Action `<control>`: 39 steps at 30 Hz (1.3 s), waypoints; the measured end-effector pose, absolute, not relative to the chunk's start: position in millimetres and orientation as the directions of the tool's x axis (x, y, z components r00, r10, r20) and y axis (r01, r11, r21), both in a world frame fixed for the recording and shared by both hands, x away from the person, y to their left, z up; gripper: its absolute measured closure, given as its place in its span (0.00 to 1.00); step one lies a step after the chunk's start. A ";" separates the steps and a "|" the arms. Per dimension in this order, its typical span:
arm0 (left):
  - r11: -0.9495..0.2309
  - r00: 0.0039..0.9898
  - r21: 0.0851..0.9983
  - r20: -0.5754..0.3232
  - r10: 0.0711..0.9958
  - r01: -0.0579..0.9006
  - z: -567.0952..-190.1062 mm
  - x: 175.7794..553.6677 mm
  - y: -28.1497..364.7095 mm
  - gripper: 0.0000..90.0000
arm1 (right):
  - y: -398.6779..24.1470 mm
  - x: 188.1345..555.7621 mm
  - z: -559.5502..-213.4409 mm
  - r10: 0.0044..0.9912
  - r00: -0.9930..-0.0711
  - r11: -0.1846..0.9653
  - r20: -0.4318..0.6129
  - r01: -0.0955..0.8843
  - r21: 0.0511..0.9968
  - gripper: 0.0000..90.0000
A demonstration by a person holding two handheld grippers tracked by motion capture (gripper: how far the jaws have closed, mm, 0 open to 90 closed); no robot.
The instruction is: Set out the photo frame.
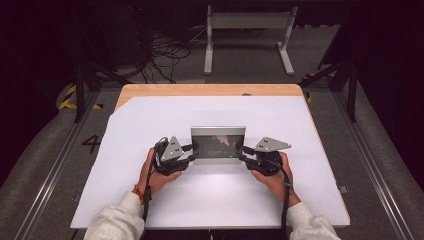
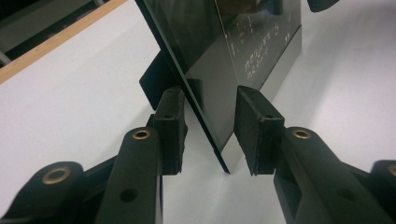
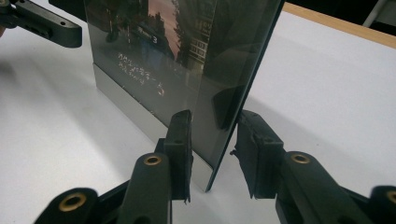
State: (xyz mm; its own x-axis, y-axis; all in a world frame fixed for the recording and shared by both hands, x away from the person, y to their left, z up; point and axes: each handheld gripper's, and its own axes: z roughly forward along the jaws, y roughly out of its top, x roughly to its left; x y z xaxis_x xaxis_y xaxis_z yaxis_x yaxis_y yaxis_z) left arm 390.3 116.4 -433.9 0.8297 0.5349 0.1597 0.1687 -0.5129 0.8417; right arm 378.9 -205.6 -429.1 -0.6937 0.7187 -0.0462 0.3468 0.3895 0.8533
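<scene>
A glossy dark photo frame (image 1: 218, 144) is stood upright near the middle of the white sheet (image 1: 150, 130) that covers the table (image 1: 210, 90), propped on a rear stand (image 2: 156, 81) seen in the left gripper view. The left gripper (image 1: 190, 152) is placed at the frame's left end, the right gripper (image 1: 245, 154) at its right end; both hands (image 1: 157, 175) are rested on the sheet toward the near edge.

In the left gripper view the frame's lower corner (image 2: 219, 140) is straddled by the jaws, with clear gaps on both sides: released, nothing grasped. In the right gripper view the panel edge (image 3: 224, 135) is likewise straddled; the inner pad (image 3: 180, 140) looks close to the glass, but contact cannot be confirmed, and a gap is seen at the outer pad (image 3: 254, 149), so it is read as not clamped.

The two-ended placement is judged to be for steadying or lifting the frame evenly without tipping it.

Pale writing is printed on the dark picture, plus what looks like a "3" (image 3: 155, 40); the rest is too small and blurred to be read. No brand is made out.
</scene>
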 end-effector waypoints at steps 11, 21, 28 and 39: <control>-0.522 0.817 0.839 0.190 0.545 0.154 -430.1 389.3 116.4 0.75 | -204.9 377.9 -426.6 0.723 -0.687 0.393 -0.065 0.333 0.857 0.75; -0.491 0.807 0.860 0.190 0.560 0.138 -417.5 382.4 125.8 0.75 | -208.3 373.9 -417.9 0.727 -0.683 0.381 -0.069 0.317 0.869 0.75; -0.494 0.803 0.860 0.199 0.561 0.132 -410.8 377.1 132.0 0.73 | -209.7 369.0 -411.7 0.725 -0.684 0.384 -0.084 0.300 0.874 0.73; -0.496 0.790 0.857 0.208 0.577 0.136 -407.0 371.9 141.1 0.61 | -217.2 361.7 -405.1 0.720 -0.684 0.404 -0.116 0.277 0.872 0.65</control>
State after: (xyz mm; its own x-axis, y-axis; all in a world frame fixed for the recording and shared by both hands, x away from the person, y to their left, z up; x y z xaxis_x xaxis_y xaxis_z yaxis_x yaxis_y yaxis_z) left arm 371.9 141.1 -407.0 0.7898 0.5769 0.2084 0.1365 -0.4964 0.8573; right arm 361.7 -217.2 -405.1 -0.6842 0.7200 -0.1161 0.2766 0.4035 0.8722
